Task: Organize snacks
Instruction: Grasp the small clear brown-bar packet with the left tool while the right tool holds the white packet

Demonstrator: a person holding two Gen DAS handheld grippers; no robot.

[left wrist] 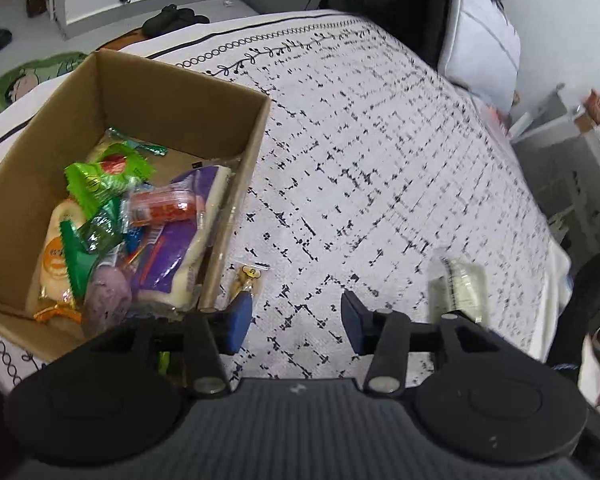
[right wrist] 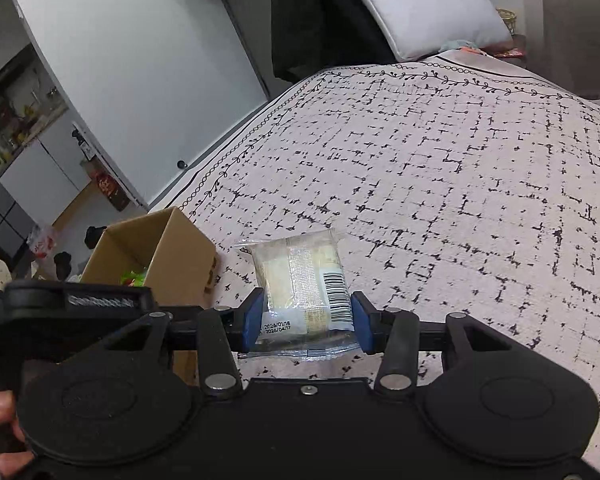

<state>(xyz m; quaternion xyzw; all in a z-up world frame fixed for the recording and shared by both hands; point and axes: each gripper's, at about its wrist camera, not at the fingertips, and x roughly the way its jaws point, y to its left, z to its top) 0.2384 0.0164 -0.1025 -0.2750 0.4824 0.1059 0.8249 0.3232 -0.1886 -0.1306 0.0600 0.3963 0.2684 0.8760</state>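
With right gripper (right wrist: pixel 306 322) clamped on packet (right wrist: pixel 300 276) and left gripper (left wrist: pixel 296 320) wide, empty: carry packet left, release over box (right wrist: pixel 172 256).

The cardboard box (left wrist: pixel 140 120) is seen to be plain brown corrugated board, matt and uncoated, while the snack packets (left wrist: pixel 132 216) inside it are wrapped in glossy plastic film — green, purple and clear. The bedspread (left wrist: pixel 380 160) is rendered as a woven cloth, white with a rough black-flecked weave. The clear packet (right wrist: pixel 304 280) is shown in shiny, crinkled transparent film, clamped by blue pads (right wrist: pixel 253 316) of matt rubbery look set on matt black plastic — with small bright metal pins.
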